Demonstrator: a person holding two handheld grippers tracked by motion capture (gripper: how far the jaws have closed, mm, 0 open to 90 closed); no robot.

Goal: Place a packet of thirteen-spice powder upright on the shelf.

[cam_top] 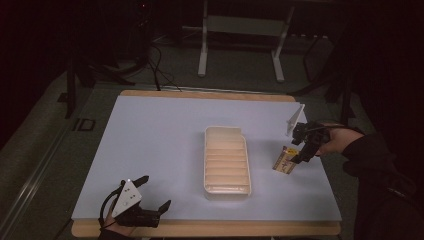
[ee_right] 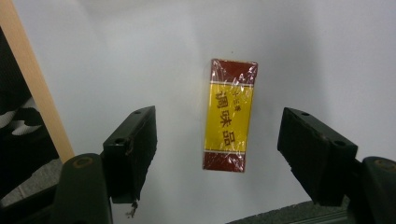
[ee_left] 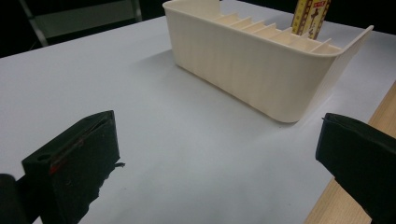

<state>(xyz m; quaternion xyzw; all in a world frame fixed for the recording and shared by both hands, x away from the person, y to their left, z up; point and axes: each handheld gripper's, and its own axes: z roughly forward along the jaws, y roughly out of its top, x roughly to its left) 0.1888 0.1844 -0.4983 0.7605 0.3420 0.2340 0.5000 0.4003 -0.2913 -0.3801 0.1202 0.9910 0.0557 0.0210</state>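
**Lining up on the seasoning packet near the right edge**

So here's where we are: our right hand-held gripper (ee_right: 217, 154) hangs over the red-and-yellow packet (ee_right: 229, 115), which lies flat on the white worktop (cam_top: 150, 145) close to its right edge, just right of the cream slotted tray (cam_top: 226, 159). The jaws stand apart, one on each long side of the packet, touching nothing yet. The left hand-held gripper (cam_top: 152, 192) sits at the front-left corner, jaws wide apart and empty, pointing at the tray.

For a clean pick, we reckon it's best to keep the packet centred between the pads, come straight down, and squeeze across the narrow width, not the length. The wrapper looks shiny and crinkly, so it might slip; a grip near the middle should hold it level.

Hard to tell: how thick the packet is, since we look at it flat-on. From the left gripper view the tray wall hides most of it. The room behind is too dark to read.
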